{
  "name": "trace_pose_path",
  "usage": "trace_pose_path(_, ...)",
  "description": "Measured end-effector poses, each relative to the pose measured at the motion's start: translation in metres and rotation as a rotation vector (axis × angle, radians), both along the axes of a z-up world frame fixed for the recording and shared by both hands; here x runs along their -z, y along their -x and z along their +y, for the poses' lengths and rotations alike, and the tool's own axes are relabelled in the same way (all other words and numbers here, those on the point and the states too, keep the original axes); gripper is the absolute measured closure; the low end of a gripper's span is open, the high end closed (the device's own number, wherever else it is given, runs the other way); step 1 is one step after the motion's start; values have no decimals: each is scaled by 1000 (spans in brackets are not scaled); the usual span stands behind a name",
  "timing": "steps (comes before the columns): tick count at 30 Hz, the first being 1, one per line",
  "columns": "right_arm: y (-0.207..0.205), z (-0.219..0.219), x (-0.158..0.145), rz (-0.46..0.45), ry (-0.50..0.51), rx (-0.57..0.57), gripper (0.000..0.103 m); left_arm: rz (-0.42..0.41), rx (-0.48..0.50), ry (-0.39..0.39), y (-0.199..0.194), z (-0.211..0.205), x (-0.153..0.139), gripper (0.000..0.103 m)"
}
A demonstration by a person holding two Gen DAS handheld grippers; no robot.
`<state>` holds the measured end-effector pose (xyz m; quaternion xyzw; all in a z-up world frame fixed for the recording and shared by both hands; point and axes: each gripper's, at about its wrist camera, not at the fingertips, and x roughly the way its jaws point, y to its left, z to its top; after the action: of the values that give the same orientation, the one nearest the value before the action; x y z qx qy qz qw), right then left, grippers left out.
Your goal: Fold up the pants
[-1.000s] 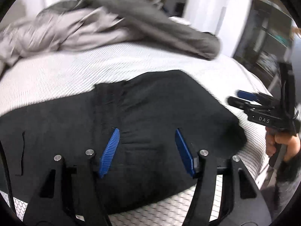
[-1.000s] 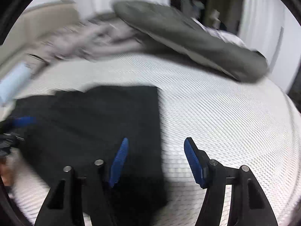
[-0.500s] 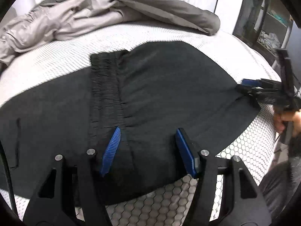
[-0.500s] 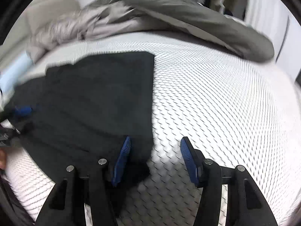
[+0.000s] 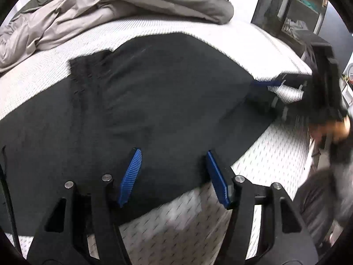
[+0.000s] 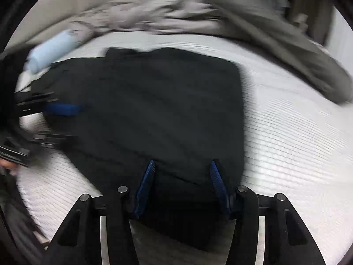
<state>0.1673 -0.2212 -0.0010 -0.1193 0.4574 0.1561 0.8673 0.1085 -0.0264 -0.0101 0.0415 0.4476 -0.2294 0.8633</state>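
Black pants (image 5: pixel 154 92) lie folded over on a white mattress (image 5: pixel 198 220); they also show in the right wrist view (image 6: pixel 158 110). My left gripper (image 5: pixel 173 154) is open, its blue pads over the near edge of the pants. My right gripper (image 6: pixel 181 165) is open with the pants' near corner between its fingers. In the left wrist view the right gripper (image 5: pixel 268 88) sits at the pants' right end. In the right wrist view the left gripper (image 6: pixel 61 119) sits at the pants' left side, blurred.
A rumpled grey duvet (image 5: pixel 110 6) is piled at the far side of the mattress; it also shows in the right wrist view (image 6: pixel 242 15). A light blue roll (image 6: pixel 50 53) lies far left. Dark shelving (image 5: pixel 297 11) stands beyond the mattress's right edge.
Both grippers stayed open. The right gripper slid left from the bare mattress until the pants' corner lies between its fingers. The left gripper pulled back toward the pants' near edge.
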Motion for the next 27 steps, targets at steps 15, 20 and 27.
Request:
trace_pose_path(15,-73,-73,31,232,-690,213,49,-68,-464,274,-11,124,-32,44)
trace_pose_path(20,-77,-56,2,140,-603,180,91,-57,-547,263,-4,151,-23,44)
trace_pose_path(27,-76,-39,5,156,-242,175,62,-67,-653,187,36,197,-26,44)
